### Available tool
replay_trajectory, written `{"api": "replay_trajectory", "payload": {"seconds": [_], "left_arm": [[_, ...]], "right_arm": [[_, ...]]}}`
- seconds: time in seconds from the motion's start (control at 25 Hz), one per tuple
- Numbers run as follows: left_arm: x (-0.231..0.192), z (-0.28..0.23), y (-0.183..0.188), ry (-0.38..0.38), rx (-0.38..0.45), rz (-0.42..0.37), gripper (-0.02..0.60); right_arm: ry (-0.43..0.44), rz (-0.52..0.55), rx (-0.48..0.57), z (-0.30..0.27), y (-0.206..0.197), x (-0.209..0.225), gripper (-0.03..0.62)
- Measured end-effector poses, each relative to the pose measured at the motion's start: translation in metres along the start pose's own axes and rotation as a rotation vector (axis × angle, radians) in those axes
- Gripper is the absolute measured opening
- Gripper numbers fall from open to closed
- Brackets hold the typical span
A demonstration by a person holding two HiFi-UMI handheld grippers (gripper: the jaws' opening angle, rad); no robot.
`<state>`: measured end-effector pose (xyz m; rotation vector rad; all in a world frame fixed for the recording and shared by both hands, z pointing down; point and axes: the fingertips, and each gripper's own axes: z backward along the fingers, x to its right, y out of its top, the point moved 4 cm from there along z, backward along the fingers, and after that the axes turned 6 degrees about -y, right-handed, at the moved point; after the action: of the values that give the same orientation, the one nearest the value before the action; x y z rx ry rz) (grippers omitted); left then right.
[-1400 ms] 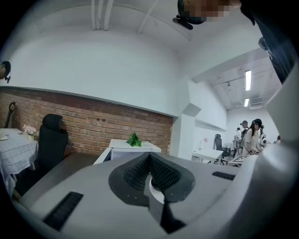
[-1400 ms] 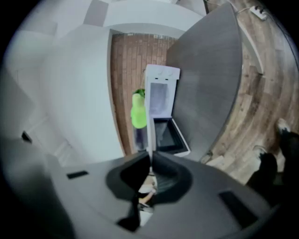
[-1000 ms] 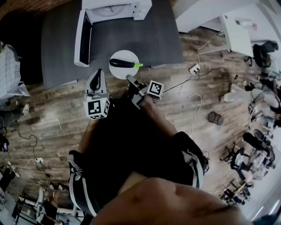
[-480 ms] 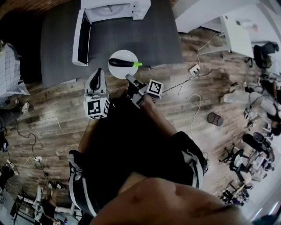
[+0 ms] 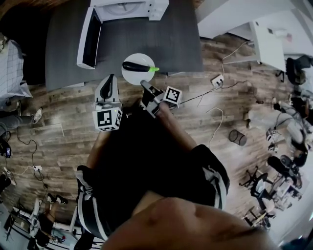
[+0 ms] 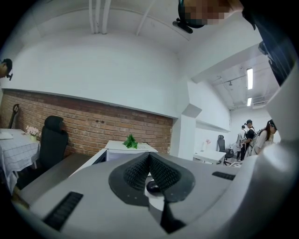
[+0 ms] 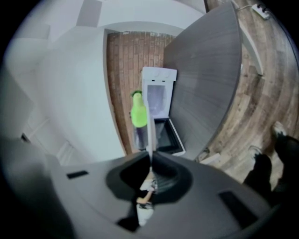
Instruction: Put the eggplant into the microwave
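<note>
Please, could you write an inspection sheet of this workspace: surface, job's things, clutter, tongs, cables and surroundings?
Surface: dark grey table, mostly bare.
Job's things: eggplant lying on white plate near the table's front edge; white microwave at the back, door open.
Clutter: nothing seen.
Tongs: left tongs shut, empty; right tongs shut, empty; both close to the plate.
Cables: power strip and loose cable on the floor.
Surroundings: wood floor, wire bin, office chairs.

Wood-plank floor strewn with loose cables surrounds a dark grey tabletop. A white desk and office chairs stand right. Brick wall under white plaster; ceiling strip lights glow.
</note>
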<state>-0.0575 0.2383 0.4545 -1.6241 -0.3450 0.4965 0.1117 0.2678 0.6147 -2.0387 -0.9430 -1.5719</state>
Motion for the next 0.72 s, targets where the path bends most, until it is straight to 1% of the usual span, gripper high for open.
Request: {"api": "replay_trajectory", "payload": {"seconds": [0.12,0.2,0.28,0.4,0.72], "left_arm": [[0.011,-0.004,0.001,0.013,0.003,0.001,0.035],[0.017,-0.007,0.002,0.023,0.005,-0.012,0.035],[0.021,-0.011,0.004,0.037,0.009,-0.025,0.035],[0.023,-0.011,0.004,0.054,0.011,-0.022,0.035],[0.019,-0.012,-0.001,0.054,0.003,0.006,0.035]], "right_arm": [[-0.004,0.004,-0.019,0.003,0.009,0.004,0.038],[-0.005,0.006,-0.034,0.003,0.015,0.007,0.038],[-0.004,0.01,-0.049,0.001,0.021,0.008,0.038],[-0.003,0.009,-0.064,-0.002,0.025,0.012,0.038],[-0.001,0.008,-0.047,-0.01,0.031,0.01,0.038]]}}
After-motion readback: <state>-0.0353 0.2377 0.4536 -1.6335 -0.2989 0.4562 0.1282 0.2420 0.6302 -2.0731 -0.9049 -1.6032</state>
